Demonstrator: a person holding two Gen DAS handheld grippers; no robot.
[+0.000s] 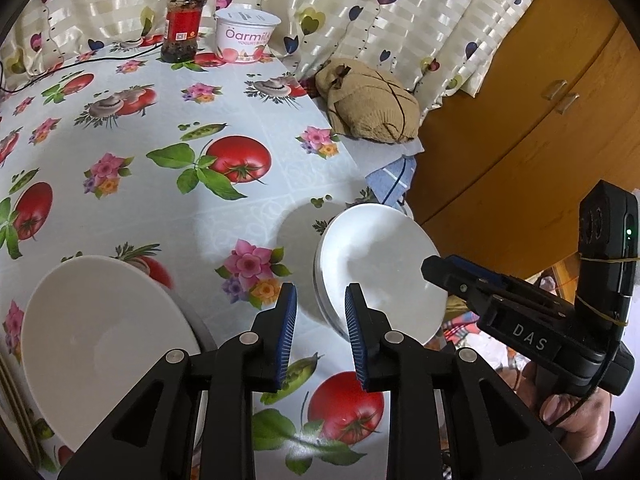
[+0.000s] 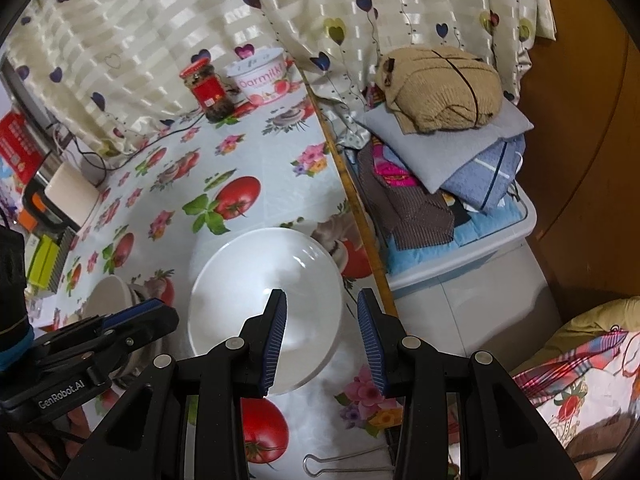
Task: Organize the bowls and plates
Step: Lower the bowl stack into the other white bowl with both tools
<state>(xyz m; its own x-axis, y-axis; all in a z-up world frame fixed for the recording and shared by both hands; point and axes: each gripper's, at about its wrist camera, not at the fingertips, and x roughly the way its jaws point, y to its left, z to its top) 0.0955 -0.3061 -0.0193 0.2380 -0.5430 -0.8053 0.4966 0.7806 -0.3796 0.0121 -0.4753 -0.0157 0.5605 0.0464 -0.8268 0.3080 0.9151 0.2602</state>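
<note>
You are lining up for a grab. Your left gripper (image 1: 320, 300) and right gripper (image 2: 322, 312) both hang apart, holding nothing. One white bowl (image 2: 266, 304) sits by the table's (image 1: 168, 208) edge under your right gripper; another bowl (image 1: 104, 344) waits on the left. Next, I think, slip over a rim and squeeze.

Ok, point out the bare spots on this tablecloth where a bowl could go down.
Free: the broad middle of the table, between the jar and yogurt tub at the back and the two white bowls in front. Crowded: the near edge, with the left bowl, right bowl and both tongs.
</note>
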